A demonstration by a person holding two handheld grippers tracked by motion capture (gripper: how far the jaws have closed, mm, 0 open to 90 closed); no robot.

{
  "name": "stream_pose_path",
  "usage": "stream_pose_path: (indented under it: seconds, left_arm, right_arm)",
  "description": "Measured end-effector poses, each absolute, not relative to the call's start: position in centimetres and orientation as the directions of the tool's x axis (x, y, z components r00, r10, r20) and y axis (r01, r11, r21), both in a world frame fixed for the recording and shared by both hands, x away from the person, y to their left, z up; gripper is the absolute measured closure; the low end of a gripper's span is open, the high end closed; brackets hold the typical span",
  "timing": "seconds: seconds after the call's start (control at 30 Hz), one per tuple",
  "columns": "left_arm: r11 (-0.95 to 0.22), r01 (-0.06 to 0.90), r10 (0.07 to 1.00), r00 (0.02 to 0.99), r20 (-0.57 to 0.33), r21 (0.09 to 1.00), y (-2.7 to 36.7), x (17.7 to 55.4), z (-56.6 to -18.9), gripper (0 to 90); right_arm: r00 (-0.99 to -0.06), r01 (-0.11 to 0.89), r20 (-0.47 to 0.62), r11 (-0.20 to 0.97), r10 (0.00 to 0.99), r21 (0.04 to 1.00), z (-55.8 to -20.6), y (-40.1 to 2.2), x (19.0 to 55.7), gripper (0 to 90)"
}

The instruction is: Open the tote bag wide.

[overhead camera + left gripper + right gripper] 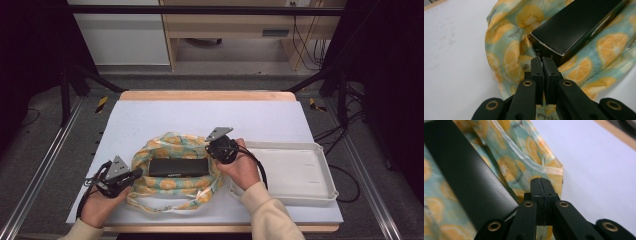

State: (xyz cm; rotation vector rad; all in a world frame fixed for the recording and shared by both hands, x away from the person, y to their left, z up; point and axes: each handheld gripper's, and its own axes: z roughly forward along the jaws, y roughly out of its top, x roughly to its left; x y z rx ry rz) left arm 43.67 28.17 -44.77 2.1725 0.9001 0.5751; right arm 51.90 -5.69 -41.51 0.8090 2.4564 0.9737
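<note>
Black box lies centred on the orange-print cloth for wrapping; left tongs and right tongs, both pinched on cloth edges at mid-frame, gather it around the box.

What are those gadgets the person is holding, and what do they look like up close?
They are two hand-held grippers. The left gripper and right gripper are black, each topped by a grey three-cornered plate and trailing a black cable. Each has two flat black jaws on hinged links with brass-coloured rivets. The person wears cream-coloured long sleeves.
</note>
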Motion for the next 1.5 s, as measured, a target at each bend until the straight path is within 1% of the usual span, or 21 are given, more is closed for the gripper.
stream_pose_path:
  seconds: [0.03,0.07,0.2,0.47,0.7,0.77,1.03,1.13,1.3,1.5]
  left_arm:
    - [-0.509,0.428,0.741,0.659,0.128,0.747,28.2,43.7,-44.8,88.5]
    - [-0.514,0.433,0.742,0.657,0.132,0.740,28.2,43.9,-45.0,89.0]
    - [-0.517,0.457,0.746,0.656,0.119,0.724,28.6,44.7,-45.8,89.6]
    - [-0.524,0.496,0.759,0.641,0.115,0.693,29.1,46.4,-46.9,90.0]
    - [-0.509,0.495,0.770,0.627,0.116,0.704,29.7,48.1,-47.1,90.0]
    - [-0.502,0.502,0.772,0.627,0.103,0.704,29.9,48.3,-47.3,90.0]
    - [-0.535,0.499,0.757,0.642,0.124,0.682,29.9,47.5,-47.1,90.0]
    - [-0.535,0.506,0.757,0.643,0.117,0.677,30.0,47.1,-47.1,90.0]
    - [-0.570,0.496,0.734,0.665,0.135,0.655,29.5,45.7,-46.9,90.0]
    - [-0.584,0.496,0.718,0.684,0.124,0.643,29.1,45.0,-46.9,90.0]
  right_arm:
    - [-0.764,0.372,-0.129,0.595,0.632,0.712,-41.5,-5.7,51.9,90.0]
    - [-0.753,0.406,-0.109,0.590,0.649,0.698,-42.3,-5.8,52.6,90.0]
    - [-0.743,0.447,-0.093,0.595,0.663,0.668,-43.4,-5.9,53.3,90.0]
    - [-0.745,0.481,-0.081,0.618,0.662,0.622,-44.5,-5.8,53.8,90.0]
    - [-0.746,0.485,-0.086,0.627,0.661,0.610,-44.6,-5.9,53.8,90.0]
    - [-0.745,0.486,-0.087,0.627,0.661,0.609,-44.6,-5.9,53.8,90.0]
    - [-0.748,0.490,-0.098,0.646,0.656,0.585,-45.2,-5.6,54.0,90.0]
    - [-0.750,0.492,-0.104,0.656,0.653,0.572,-45.4,-5.6,54.2,90.0]
    - [-0.745,0.499,-0.108,0.657,0.658,0.565,-45.7,-5.6,54.5,90.0]
    - [-0.742,0.502,-0.112,0.659,0.661,0.560,-45.9,-5.7,54.8,90.0]
